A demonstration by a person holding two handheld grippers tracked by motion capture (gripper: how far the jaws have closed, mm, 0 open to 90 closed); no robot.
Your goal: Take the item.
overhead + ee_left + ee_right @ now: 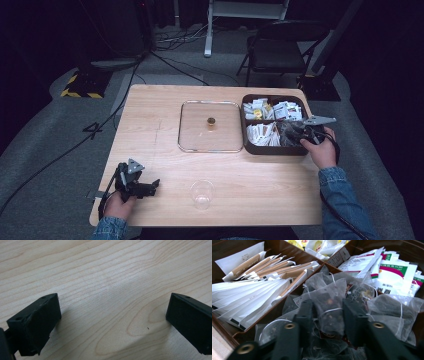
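Note:
A dark brown compartment box (273, 150) sits at the table's right side, filled with sachets and tea bags. My right gripper (295, 131) reaches into its front right compartment. In the right gripper view the jaws stand on either side of a translucent mesh tea bag (328, 302) and pinch it; my right gripper (328, 312) sits among several more such bags. My left gripper (150, 187) rests low over the table's front left. In the left gripper view it (113, 312) is open, with only bare wood between its fingers (37, 325).
A square glass lid (192, 135) with a small knob (211, 121) lies flat at the table's middle, beside the box. A clear plastic cup (202, 194) stands near the front edge. White paper sachets (249, 297) fill the neighbouring compartment. A folding chair (280, 47) stands behind the table.

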